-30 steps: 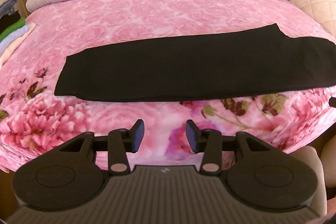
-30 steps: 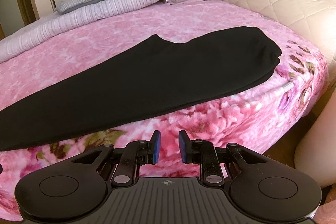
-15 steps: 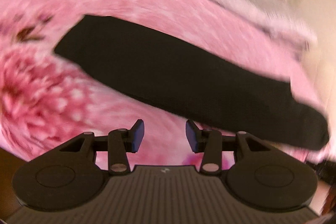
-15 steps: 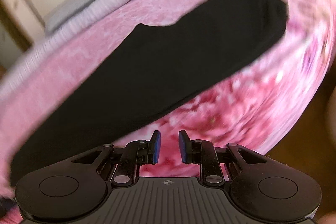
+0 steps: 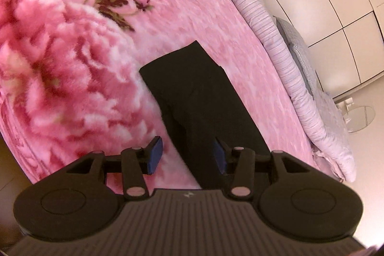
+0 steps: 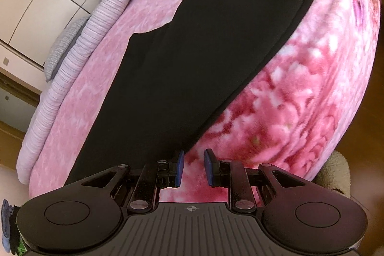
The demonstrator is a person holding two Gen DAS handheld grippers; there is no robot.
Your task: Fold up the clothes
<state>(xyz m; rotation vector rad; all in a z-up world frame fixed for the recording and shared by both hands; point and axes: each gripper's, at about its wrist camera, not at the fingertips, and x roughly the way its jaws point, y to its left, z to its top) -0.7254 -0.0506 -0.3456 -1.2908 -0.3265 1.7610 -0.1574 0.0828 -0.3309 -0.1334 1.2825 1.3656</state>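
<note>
Left gripper (image 5: 186, 155) wide open, empty, over near end of black trousers (image 5: 192, 97) lying flat on pink floral blanket (image 5: 72, 68). Right gripper (image 6: 194, 168) narrowly open, empty, above blanket just beside trousers' edge (image 6: 192, 52).

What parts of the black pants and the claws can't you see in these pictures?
- Left wrist view: the near part of the black pants runs under the left claw body, so it is hidden.
- Right wrist view: the pants' lower end slips behind the right claw body; the waistband is cut off by the top edge.
- Both views: whether the claws touch the floral blanket cannot be told.
- Right wrist view: the bundle at the bottom left corner is too small and cut off.
</note>
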